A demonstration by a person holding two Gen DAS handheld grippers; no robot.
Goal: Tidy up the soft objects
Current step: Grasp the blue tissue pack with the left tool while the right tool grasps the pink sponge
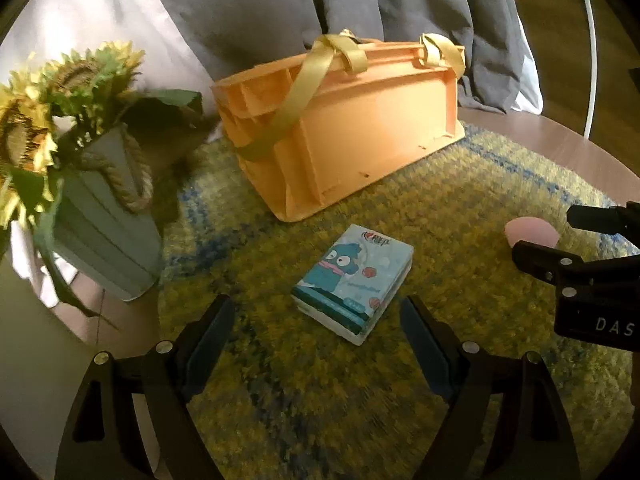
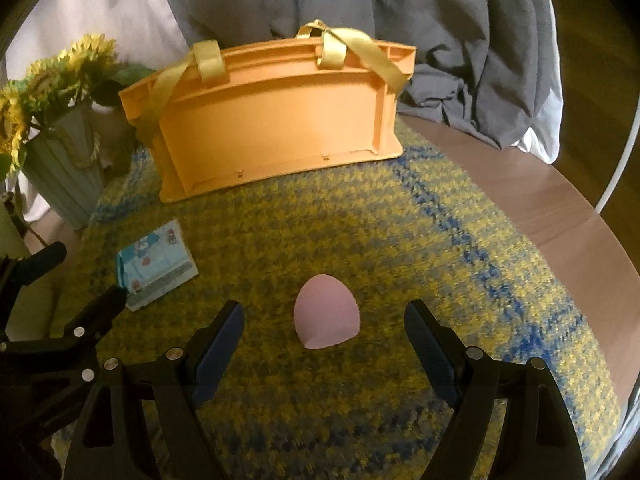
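Note:
A blue tissue pack (image 1: 353,283) with a cartoon print lies on the yellow-blue mat, just ahead of my open left gripper (image 1: 318,314); it also shows in the right wrist view (image 2: 157,263). A pink egg-shaped sponge (image 2: 326,312) lies between the tips of my open right gripper (image 2: 324,318), not touched; it also shows in the left wrist view (image 1: 530,231). An orange bin (image 1: 340,128) with yellow ribbon handles stands at the back of the mat, also seen in the right wrist view (image 2: 272,120). Its inside is hidden.
A grey-green pot of sunflowers (image 1: 100,232) stands at the left, also in the right wrist view (image 2: 60,168). Grey cloth (image 1: 360,4) hangs behind the bin. The wooden round table's edge (image 2: 580,216) curves on the right. The right gripper (image 1: 592,256) shows in the left wrist view.

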